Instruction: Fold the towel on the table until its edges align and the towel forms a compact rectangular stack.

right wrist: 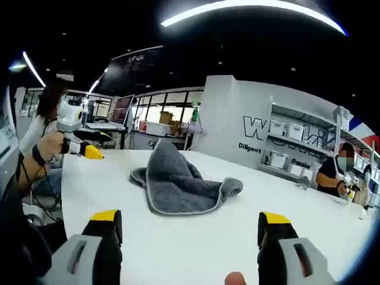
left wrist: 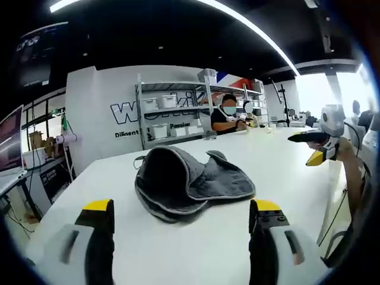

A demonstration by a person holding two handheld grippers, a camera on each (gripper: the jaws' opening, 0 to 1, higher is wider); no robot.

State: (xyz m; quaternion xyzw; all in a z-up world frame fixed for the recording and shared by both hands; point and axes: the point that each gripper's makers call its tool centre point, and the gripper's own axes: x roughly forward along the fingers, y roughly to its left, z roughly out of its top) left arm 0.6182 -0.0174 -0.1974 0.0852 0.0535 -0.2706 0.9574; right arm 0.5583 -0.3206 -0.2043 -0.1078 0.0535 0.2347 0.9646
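The long white surface (left wrist: 237, 237) ran toward a grey wall and metal shelving (left wrist: 178, 113) stacked with white bins (left wrist: 159, 130). The grey towel (left wrist: 187, 181) lay crumpled mid-surface, well ahead of me. My left gripper (left wrist: 181, 217) and right gripper (right wrist: 190, 228) were spread, holding nothing.

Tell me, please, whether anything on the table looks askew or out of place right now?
Only the grey towel: it lies crumpled in a heap on the white table, one part peaked up, edges unaligned. Both the left gripper and right gripper are open, short of it.
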